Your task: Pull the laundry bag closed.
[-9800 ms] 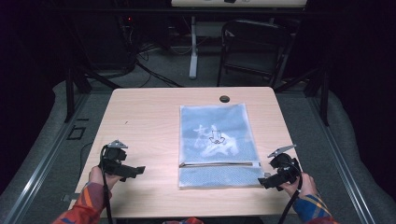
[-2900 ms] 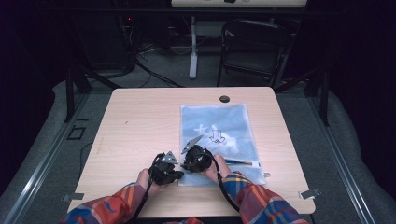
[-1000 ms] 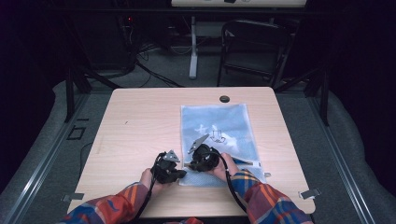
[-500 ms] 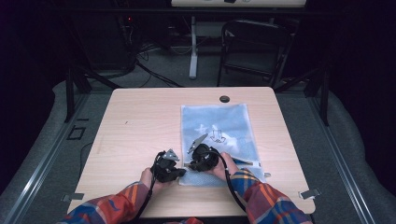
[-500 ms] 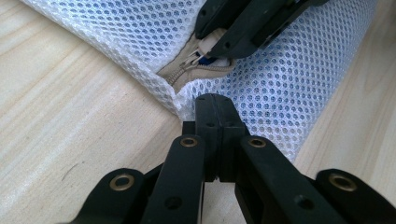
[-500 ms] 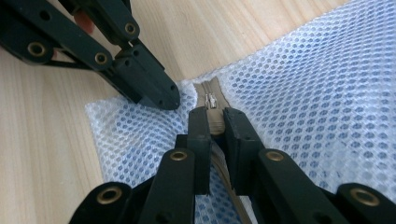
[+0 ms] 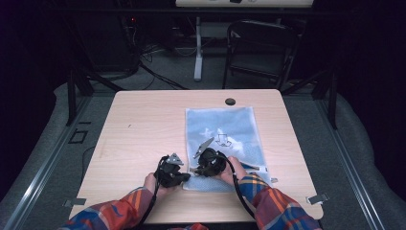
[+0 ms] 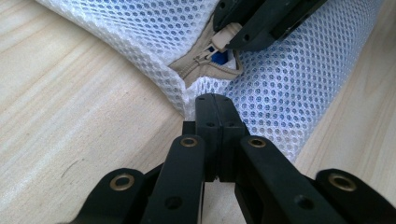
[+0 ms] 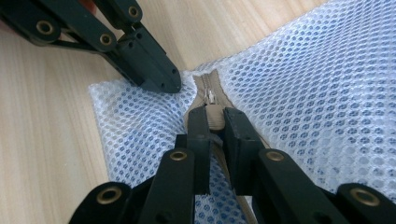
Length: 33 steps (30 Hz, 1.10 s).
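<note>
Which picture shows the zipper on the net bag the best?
The right gripper view: the zipper runs between that gripper's jaws, with its teeth and beige tape clear on the mesh bag. The left gripper view shows its end, partly hidden by the right gripper. In the high view it is too small to make out.

White honeycomb mesh bag (image 8: 289, 93), beige zipper (image 9: 215, 116), black claws, plaid sleeves (image 7: 277, 206).

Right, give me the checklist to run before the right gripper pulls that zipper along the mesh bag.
1. Left gripper pinching the mesh bag corner: ok, jaws closed on the fabric.
2. Right gripper on the zipper pull: ok, jaws astride it, grip firmness cannot tell.
3. Zipper at its end stop: ok, barely opened.
4. Bag flat on the table: ok.
5. Pull path free of snags: cannot tell.
</note>
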Tool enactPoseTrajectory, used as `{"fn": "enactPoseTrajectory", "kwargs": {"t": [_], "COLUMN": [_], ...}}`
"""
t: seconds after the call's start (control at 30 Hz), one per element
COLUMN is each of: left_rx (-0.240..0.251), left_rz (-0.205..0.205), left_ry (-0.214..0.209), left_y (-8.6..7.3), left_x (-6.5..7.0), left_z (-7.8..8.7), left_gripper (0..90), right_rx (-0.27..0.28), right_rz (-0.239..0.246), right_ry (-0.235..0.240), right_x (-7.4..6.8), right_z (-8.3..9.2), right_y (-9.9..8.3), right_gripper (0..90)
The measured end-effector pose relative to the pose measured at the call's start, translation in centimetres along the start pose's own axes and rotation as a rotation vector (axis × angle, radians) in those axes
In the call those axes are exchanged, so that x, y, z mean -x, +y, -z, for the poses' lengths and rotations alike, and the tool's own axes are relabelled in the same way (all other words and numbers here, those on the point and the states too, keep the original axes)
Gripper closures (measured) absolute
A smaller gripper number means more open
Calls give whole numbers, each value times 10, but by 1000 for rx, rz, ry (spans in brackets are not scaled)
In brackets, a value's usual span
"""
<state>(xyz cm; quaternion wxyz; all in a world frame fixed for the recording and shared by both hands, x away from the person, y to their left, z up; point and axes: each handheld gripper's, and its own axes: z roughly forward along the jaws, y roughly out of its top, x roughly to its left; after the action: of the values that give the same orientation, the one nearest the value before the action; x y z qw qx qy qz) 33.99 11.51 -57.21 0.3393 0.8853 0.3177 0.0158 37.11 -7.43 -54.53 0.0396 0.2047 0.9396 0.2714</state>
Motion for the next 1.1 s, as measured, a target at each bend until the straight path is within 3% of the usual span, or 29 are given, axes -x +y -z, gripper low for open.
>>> {"fn": "enactPoseTrajectory", "kwargs": {"t": [0.17,0.23,0.27,0.43,0.67,0.9,1.1], "left_rx": [-1,-1,4,41,64,5,9], "left_rz": [7,7,-13,3,-16,-4,-2], "left_ry": [-7,2,18,78,91,72,75], "left_y": [1,2,4,7,15,21,20], "left_x": [-1,0,0,-8,-12,-15,-15], "left_z": [0,2,4,7,2,-11,-12], "left_gripper": [899,854,849,898,900,900,900], "right_rx": [19,16,21,17,7,-8,-28], "right_rz": [-4,-4,3,5,7,18,24], "right_ry": [-10,-6,-6,0,2,-8,-31], "right_x": [-1,-2,-2,-2,-2,-3,-5], "right_z": [-5,-8,-9,-12,-13,-15,-14], "right_y": [3,4,5,6,7,7,8], "right_gripper": [820,820,820,820,820,821,823]}}
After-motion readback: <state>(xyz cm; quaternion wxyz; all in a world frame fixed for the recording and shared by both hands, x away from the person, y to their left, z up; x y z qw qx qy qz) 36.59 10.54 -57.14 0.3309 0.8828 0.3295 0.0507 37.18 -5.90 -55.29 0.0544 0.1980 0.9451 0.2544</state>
